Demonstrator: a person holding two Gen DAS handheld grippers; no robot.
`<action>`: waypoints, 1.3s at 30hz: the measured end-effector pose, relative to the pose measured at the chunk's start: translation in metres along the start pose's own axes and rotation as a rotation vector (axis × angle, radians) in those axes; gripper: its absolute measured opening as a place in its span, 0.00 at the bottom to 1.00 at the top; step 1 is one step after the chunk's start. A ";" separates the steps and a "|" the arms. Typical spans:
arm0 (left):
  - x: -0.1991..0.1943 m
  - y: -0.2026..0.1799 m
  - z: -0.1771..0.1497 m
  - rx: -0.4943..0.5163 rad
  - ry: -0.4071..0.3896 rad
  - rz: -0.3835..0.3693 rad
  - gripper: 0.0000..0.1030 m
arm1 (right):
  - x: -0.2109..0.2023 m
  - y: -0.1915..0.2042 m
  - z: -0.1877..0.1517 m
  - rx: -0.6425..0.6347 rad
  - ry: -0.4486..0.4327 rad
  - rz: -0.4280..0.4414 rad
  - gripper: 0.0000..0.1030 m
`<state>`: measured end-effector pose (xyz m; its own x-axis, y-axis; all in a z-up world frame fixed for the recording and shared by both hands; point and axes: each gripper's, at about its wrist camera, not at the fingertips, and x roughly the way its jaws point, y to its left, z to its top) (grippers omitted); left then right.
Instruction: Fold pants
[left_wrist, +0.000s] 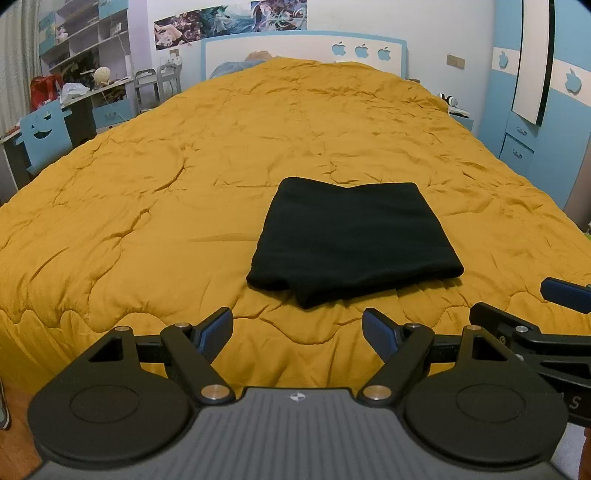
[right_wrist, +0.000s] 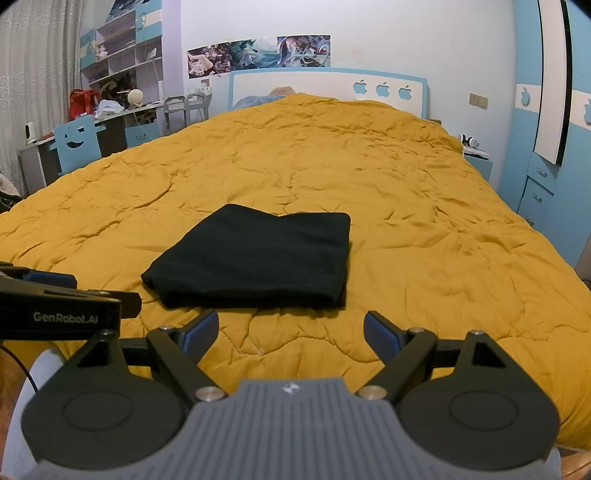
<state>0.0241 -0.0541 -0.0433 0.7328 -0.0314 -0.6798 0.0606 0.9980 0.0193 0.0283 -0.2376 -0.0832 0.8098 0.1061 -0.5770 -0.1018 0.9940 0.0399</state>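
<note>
Left tongs (left_wrist: 297, 332) and right tongs (right_wrist: 291, 334) were held spread, gripping nothing, above the bed's near edge. Black pants (left_wrist: 351, 242) were seen folded on the yellow quilt (left_wrist: 184, 184), just beyond them.

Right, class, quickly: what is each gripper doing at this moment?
Left gripper: open, holding nothing, short of the folded black fabric pants on the mustard quilted bedspread.
Right gripper: open, holding nothing.
</note>
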 end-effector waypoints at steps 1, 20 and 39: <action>0.000 0.000 0.000 0.000 0.000 0.000 0.90 | 0.000 0.000 0.000 0.000 0.001 0.001 0.79; 0.000 0.000 0.000 0.001 0.000 0.001 0.90 | -0.001 0.001 0.000 0.005 0.000 0.000 0.79; 0.000 0.000 0.000 0.000 0.000 0.001 0.90 | -0.001 0.004 -0.001 0.009 -0.002 0.000 0.79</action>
<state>0.0238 -0.0542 -0.0431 0.7328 -0.0305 -0.6798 0.0601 0.9980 0.0200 0.0267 -0.2340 -0.0831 0.8111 0.1061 -0.5752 -0.0963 0.9942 0.0475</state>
